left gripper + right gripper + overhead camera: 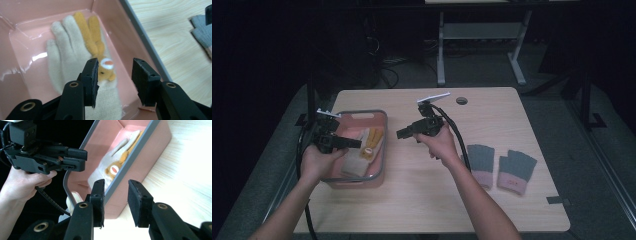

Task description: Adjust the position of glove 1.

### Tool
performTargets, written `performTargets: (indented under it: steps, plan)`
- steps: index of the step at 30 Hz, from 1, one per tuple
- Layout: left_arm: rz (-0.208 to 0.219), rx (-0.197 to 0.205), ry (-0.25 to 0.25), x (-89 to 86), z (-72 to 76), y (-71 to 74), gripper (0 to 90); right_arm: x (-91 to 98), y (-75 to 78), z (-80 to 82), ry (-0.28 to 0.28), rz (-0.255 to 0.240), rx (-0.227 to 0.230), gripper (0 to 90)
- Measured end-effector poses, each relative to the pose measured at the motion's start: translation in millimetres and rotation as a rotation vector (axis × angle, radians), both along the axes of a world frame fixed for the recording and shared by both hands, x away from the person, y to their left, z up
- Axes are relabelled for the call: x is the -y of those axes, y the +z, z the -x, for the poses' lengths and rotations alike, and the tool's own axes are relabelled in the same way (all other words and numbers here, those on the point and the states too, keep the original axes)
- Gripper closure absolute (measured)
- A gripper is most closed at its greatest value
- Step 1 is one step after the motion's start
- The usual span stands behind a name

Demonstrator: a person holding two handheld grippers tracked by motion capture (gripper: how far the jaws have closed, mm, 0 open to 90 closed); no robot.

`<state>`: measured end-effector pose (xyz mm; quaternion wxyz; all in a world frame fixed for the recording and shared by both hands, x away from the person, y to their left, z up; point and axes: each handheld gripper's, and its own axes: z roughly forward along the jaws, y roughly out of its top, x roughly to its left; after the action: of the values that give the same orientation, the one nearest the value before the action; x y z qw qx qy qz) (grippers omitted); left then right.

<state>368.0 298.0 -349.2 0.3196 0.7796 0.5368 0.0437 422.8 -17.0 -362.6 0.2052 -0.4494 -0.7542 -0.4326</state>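
Left claw (pixel 113 75): empty, part-open over cream glove (pixel 72 65) in pink bin (pixel 379 165)
Right claw (pixel 115 195): empty, part-open; at 3 o'clock of bin
Risk: snagging bin rim, from low reach

A pale wooden table (pixel 422 195) carries a pink bin (pixel 379 150) at nine o'clock and two grey gloves (pixel 499 165) at four o'clock.

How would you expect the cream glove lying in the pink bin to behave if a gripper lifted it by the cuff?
The cream glove looks like soft fleece, so it would probably droop limply. It seems light. The orange toy-like piece lying on it may slide off, or rise too if attached; I cannot tell.
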Motion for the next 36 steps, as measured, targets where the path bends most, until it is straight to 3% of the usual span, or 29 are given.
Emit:
performTargets:
  steps: [7, 18, 36]
  plan:
    - [0.023, 0.023, -0.019, 10.7, 1.7, 6.4, 55.0, 14.7, -0.6, 3.6, -0.011, -0.004, 0.003, 64.8]
    - [0.023, 0.046, -0.068, 36.4, 2.4, 15.5, 53.3, 45.3, 2.3, 9.6, -0.042, 0.004, 0.011, 62.8]
    - [0.039, 0.077, -0.145, 79.8, 5.2, 16.6, 48.2, 98.9, 3.5, 28.9, -0.093, 0.030, 0.016, 59.7]
